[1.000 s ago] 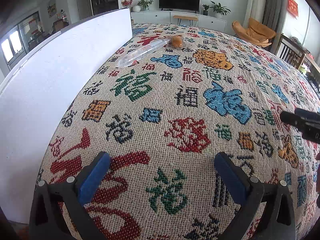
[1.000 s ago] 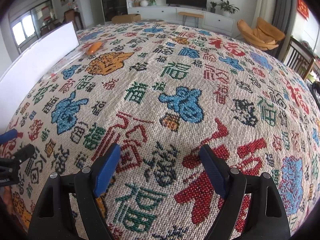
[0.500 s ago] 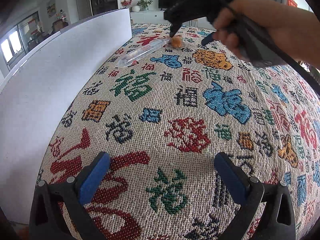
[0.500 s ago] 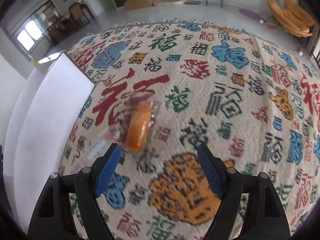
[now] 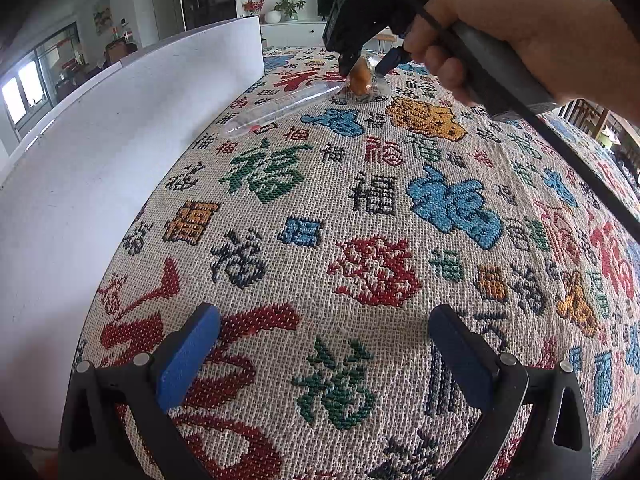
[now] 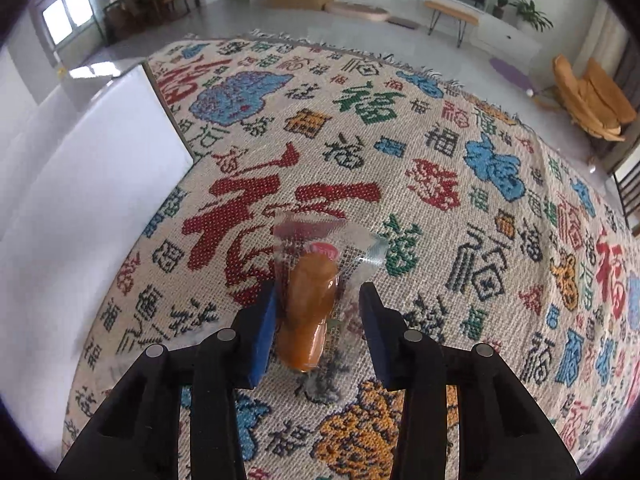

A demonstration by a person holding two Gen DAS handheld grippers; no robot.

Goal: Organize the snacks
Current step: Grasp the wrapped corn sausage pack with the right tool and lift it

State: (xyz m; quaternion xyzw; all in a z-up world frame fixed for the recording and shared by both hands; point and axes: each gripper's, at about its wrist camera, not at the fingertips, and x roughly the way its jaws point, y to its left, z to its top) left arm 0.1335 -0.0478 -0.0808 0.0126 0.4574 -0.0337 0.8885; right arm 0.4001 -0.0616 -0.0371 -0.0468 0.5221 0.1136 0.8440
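Two tongs show over a desk covered with a woven cloth full of coloured characters. The left tongs hang over the near part of the cloth with their blue pads wide apart and nothing between them. The right tongs, held in a hand, point steeply down at the far side of the cloth, and their jaws have just been closing around a snack: an orange piece sealed in a clear wrapper. In the right wrist view the left pad lies against the wrapper, while a narrow gap shows between the right pad and the wrapper, so the snack sits between the jaws but is not yet pinched. The snack rests on the cloth over a big red character, near a white board that stands along the cloth's left edge. Just beside the snack, toward the board, lies a long clear packet, flat on the cloth.
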